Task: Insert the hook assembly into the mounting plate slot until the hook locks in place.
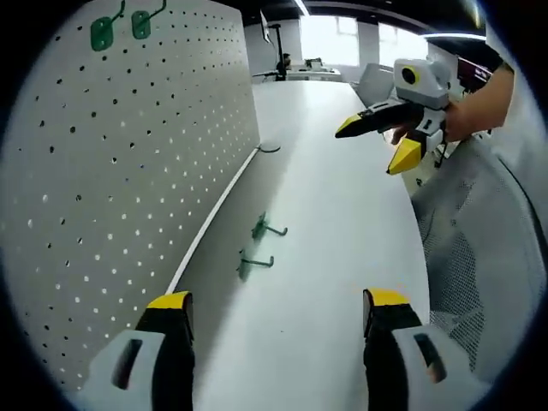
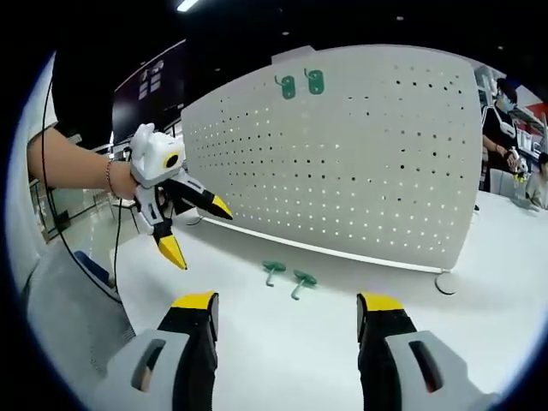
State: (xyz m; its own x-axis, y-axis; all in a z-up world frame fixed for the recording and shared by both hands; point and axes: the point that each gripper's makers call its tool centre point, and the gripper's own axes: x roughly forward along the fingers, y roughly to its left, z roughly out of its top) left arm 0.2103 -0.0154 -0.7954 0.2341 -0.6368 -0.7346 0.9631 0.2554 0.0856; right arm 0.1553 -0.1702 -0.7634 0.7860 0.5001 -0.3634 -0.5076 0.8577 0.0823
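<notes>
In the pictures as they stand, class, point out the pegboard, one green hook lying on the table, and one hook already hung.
pegboard (image 2: 368,171), right gripper view, bare perforated face.
green hook on the table (image 2: 302,280), right gripper view, its base.
hung green hook (image 2: 314,82), right gripper view, its plate.

left claw (image 1: 272,312) jaws apart, right claw (image 2: 286,315) jaws apart, both empty

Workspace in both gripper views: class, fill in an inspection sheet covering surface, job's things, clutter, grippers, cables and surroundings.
Surface: white table, bare around the hooks.
Job's things: white pegboard standing upright on the table; two green hooks already mounted near its top edge; two loose green hooks lying on the table before it.
Clutter: nothing seen.
Grippers: left gripper held in the air, open, empty; right gripper likewise open, empty.
Cables: thin dark cable hanging by the person's arm.
Surroundings: office room, ceiling lights, a person beyond the pegboard.
</notes>
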